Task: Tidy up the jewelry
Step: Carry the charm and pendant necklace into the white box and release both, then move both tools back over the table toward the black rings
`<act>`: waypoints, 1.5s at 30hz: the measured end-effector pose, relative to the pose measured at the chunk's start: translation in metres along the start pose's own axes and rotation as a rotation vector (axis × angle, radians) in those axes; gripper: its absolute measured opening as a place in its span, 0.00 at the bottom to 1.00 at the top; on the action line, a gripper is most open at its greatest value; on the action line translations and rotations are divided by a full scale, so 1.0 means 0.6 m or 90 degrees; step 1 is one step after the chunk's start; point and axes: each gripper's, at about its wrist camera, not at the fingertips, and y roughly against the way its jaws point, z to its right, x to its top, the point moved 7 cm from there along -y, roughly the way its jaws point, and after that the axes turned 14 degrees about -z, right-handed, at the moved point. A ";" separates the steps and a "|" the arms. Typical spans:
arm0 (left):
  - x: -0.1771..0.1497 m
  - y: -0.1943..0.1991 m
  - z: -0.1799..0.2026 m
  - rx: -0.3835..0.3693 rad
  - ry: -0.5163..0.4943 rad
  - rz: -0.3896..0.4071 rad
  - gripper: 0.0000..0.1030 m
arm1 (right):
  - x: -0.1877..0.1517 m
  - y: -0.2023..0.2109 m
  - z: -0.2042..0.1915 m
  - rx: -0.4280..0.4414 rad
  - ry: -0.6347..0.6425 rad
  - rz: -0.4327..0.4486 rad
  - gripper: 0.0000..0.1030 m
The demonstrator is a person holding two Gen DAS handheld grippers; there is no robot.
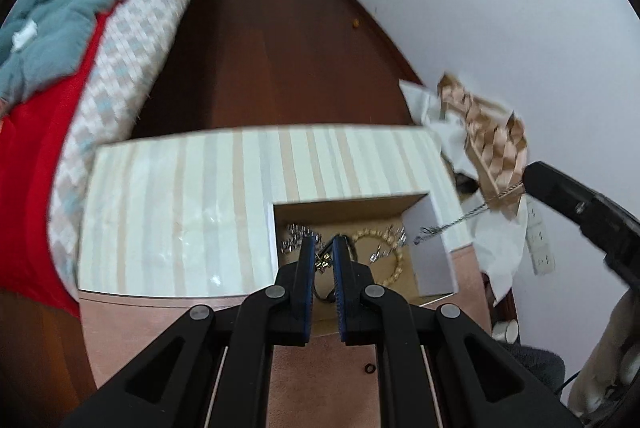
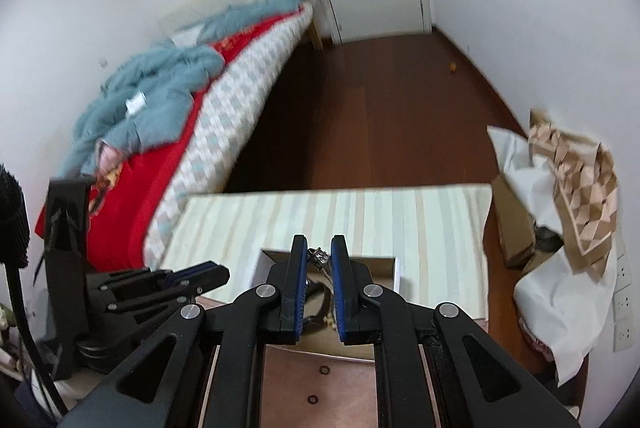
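Note:
An open cardboard box [image 1: 424, 248] sits on a striped cloth [image 1: 180, 211] and holds several pieces of jewelry: a beaded bracelet [image 1: 396, 260], silver pieces [image 1: 296, 236] and dark items. My left gripper [image 1: 324, 248] hovers over the box, jaws narrowly apart, with nothing clearly between them. My right gripper [image 2: 318, 248] is shut on a silver chain [image 2: 320, 258]; in the left wrist view this chain [image 1: 452, 224] hangs from the right gripper's tip [image 1: 536, 175] down toward the box's right side. The box also shows in the right wrist view [image 2: 394, 270].
The pink table surface [image 1: 320, 368] carries small dark rings [image 2: 323, 370]. A bed with red and blue covers [image 1: 52, 67] lies left. Crumpled paper and white wrapping [image 1: 492, 147] pile up at the right by the wall. Brown floor [image 1: 280, 59] lies beyond.

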 end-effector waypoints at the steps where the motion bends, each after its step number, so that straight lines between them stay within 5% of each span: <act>1: 0.002 -0.014 -0.004 -0.006 0.005 -0.017 0.06 | -0.002 -0.021 0.005 -0.002 -0.001 -0.018 0.12; 7: 0.007 -0.073 -0.013 -0.035 0.042 -0.112 0.10 | -0.025 -0.119 0.033 0.010 -0.023 -0.124 0.13; 11: 0.013 -0.067 -0.016 -0.020 0.056 -0.108 0.15 | -0.039 -0.153 0.054 -0.004 -0.034 -0.177 0.18; 13: 0.019 -0.057 -0.023 0.002 0.057 -0.093 0.41 | -0.045 -0.159 0.062 -0.013 -0.037 -0.185 0.44; 15: 0.022 -0.040 -0.030 0.036 0.064 -0.059 0.72 | -0.047 -0.156 0.063 -0.036 -0.030 -0.181 0.57; 23: -0.006 -0.022 -0.073 0.192 0.076 -0.002 0.94 | -0.071 -0.144 0.075 -0.176 -0.006 -0.181 0.97; 33: -0.072 -0.035 -0.084 0.224 0.077 0.015 0.98 | -0.123 -0.165 0.070 -0.195 -0.014 -0.199 1.00; 45: -0.104 0.034 -0.056 0.242 0.072 0.081 0.98 | -0.135 -0.093 0.061 -0.203 -0.040 -0.134 1.00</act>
